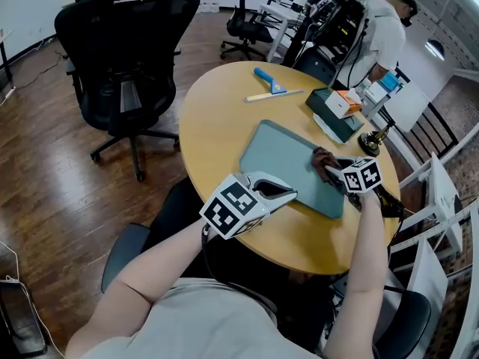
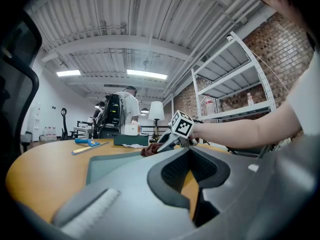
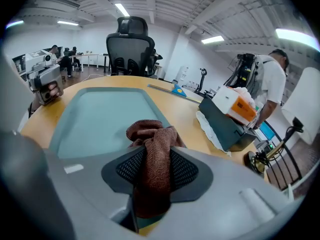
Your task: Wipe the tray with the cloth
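Note:
A grey-green tray (image 1: 281,159) lies on the round wooden table (image 1: 217,118). My right gripper (image 1: 334,172) is at the tray's right edge, shut on a bunched brown cloth (image 1: 323,163) that rests on the tray. The right gripper view shows the cloth (image 3: 152,134) pinched between the pads, with the tray (image 3: 100,119) stretching ahead. My left gripper (image 1: 290,195) sits by the tray's near edge. Its jaws stand slightly apart with nothing between them, and only bare table shows in the gap. In the left gripper view the tray (image 2: 115,166) lies just ahead of my left gripper (image 2: 192,156).
A dark green box (image 1: 334,112) with an orange-and-white carton on it stands behind the tray. A blue scraper (image 1: 268,79) and a ruler (image 1: 275,95) lie at the table's far side. A desk lamp (image 1: 372,140), a black office chair (image 1: 123,51) and a standing person (image 1: 374,32) surround the table.

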Available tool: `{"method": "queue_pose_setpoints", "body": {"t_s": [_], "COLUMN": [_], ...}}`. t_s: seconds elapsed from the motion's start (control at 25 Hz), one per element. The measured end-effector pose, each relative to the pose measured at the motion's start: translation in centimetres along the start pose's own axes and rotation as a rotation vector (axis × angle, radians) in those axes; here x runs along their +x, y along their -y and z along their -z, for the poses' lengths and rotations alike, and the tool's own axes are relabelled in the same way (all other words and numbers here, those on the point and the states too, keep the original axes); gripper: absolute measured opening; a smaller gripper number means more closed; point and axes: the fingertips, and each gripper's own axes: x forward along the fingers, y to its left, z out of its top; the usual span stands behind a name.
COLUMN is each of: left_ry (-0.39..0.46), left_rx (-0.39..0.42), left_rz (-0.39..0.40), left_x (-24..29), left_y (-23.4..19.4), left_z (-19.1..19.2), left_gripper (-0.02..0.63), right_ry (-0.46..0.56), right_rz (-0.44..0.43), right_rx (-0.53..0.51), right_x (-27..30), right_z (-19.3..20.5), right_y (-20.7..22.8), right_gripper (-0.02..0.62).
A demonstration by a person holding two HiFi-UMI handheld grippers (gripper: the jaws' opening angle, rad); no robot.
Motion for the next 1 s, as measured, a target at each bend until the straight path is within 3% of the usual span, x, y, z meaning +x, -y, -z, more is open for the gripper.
{"method": "queue_pose_setpoints", "body": {"t_s": [0.36,0.68,1.0], "left_ry": [0.009,0.015,0.027], "left_rx": [0.004,0.011,0.024], "left_rz": [-0.002,0.001,-0.007], "left_x": [-0.1,-0.4,-0.3], "left_y": [0.0,0.2,-0.2], "left_z": [-0.2,-0.2,-0.2], "left_gripper": [0.321,0.321,0.322], "right_ry": [-0.053,-0.096,-0.051], "right_rz": [0.078,0.099,0.061], "right_rx": [-0.075,-0.041,-0.123], "right_x": [-0.5,0.9,2.8], "right_z": [-1.4,0.2,-4.0], "right_y": [1.4,2.1,-0.2], "right_gripper": [0.137,0.135,0.135]}}
